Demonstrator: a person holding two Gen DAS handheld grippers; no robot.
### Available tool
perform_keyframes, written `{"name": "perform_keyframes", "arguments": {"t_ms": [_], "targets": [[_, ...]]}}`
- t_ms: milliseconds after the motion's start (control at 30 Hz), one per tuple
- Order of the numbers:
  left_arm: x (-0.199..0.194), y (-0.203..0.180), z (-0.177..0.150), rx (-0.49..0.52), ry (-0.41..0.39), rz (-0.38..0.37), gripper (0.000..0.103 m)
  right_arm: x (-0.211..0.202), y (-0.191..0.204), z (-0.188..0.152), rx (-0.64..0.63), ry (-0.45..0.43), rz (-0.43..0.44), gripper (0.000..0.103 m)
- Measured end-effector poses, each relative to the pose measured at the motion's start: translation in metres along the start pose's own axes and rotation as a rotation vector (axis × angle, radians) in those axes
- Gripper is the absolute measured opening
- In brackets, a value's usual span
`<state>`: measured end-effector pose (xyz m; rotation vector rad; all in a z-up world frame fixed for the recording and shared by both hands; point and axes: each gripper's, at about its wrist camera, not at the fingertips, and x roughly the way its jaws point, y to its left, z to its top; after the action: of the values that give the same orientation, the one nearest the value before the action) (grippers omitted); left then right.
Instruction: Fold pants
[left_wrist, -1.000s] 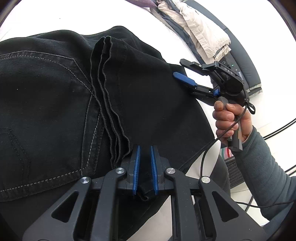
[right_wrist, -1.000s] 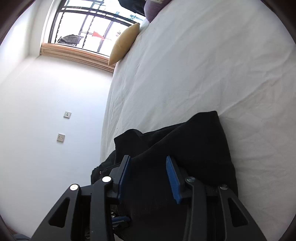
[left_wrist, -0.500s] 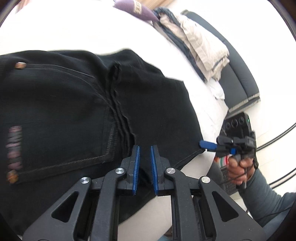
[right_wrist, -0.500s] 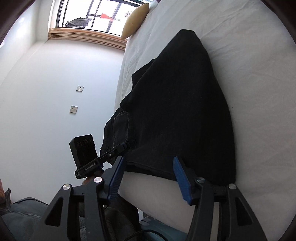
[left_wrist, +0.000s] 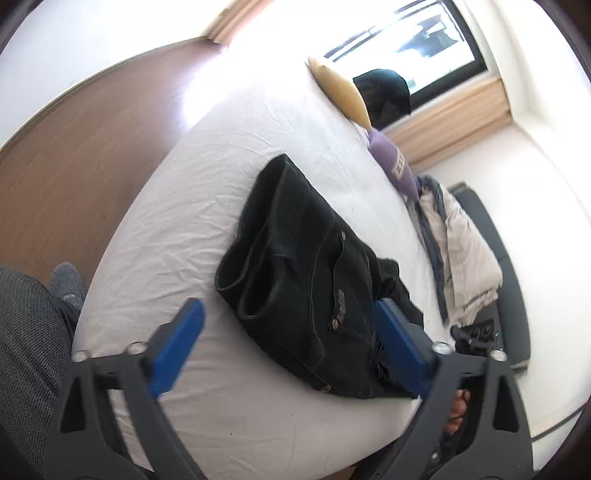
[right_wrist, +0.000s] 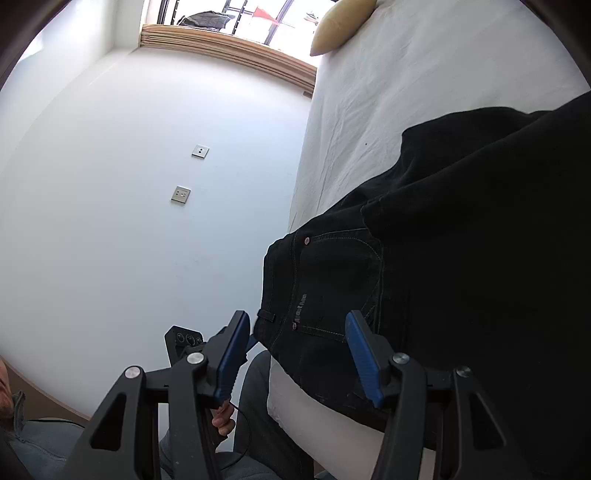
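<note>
Both tongs pulled back off one folded pants (left_wrist: 306, 273), left tongs (left_wrist: 291, 350) just opened wide

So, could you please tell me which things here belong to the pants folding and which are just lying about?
Belongs to the job:
- black pants, folded on the bed
- left gripper, open
- right gripper, open

Lying about:
- yellow pillow
- purple cushion
- beige clothes pile
</note>
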<state>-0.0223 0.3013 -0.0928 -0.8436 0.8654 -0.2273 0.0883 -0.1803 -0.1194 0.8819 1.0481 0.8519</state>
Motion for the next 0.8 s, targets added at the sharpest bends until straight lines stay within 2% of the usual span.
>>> {"name": "perform_keyframes", "arguments": {"t_ms": [100, 200, 333, 400, 467, 533, 567, 633, 733, 800], "targets": [[0.002, 0.008, 0.001, -0.044, 0.043, -0.041, 0.103, 0.013, 0.000, -0.001, 0.014, 0.011, -0.005, 0.059], [0.006, 0.010, -0.002, -0.047, 0.040, -0.060, 0.103, 0.014, -0.001, -0.003, 0.020, 0.024, -0.010, 0.059], [0.034, 0.015, -0.008, -0.135, 0.084, -0.082, 0.102, 0.023, -0.013, -0.003, 0.041, 0.050, -0.046, 0.058], [0.044, 0.017, -0.009, -0.150, 0.080, -0.094, 0.102, 0.023, -0.018, -0.005, 0.048, 0.053, -0.048, 0.058], [0.050, 0.018, -0.007, -0.167, 0.081, -0.116, 0.096, 0.026, -0.022, -0.004, 0.053, 0.058, -0.050, 0.058], [0.060, 0.019, -0.004, -0.184, 0.098, -0.137, 0.070, 0.028, -0.026, -0.005, 0.059, 0.068, -0.060, 0.058], [0.064, 0.019, -0.003, -0.196, 0.105, -0.129, 0.063, 0.030, -0.028, -0.004, 0.062, 0.072, -0.067, 0.058], [0.073, 0.021, -0.002, -0.217, 0.116, -0.130, 0.030, 0.032, -0.032, -0.003, 0.069, 0.078, -0.073, 0.058], [0.081, 0.025, -0.003, -0.237, 0.110, -0.121, 0.017, 0.034, -0.037, -0.001, 0.082, 0.078, -0.079, 0.058], [0.081, 0.024, -0.002, -0.221, 0.105, -0.118, 0.016, 0.034, -0.041, 0.000, 0.095, 0.074, -0.076, 0.058]]}}
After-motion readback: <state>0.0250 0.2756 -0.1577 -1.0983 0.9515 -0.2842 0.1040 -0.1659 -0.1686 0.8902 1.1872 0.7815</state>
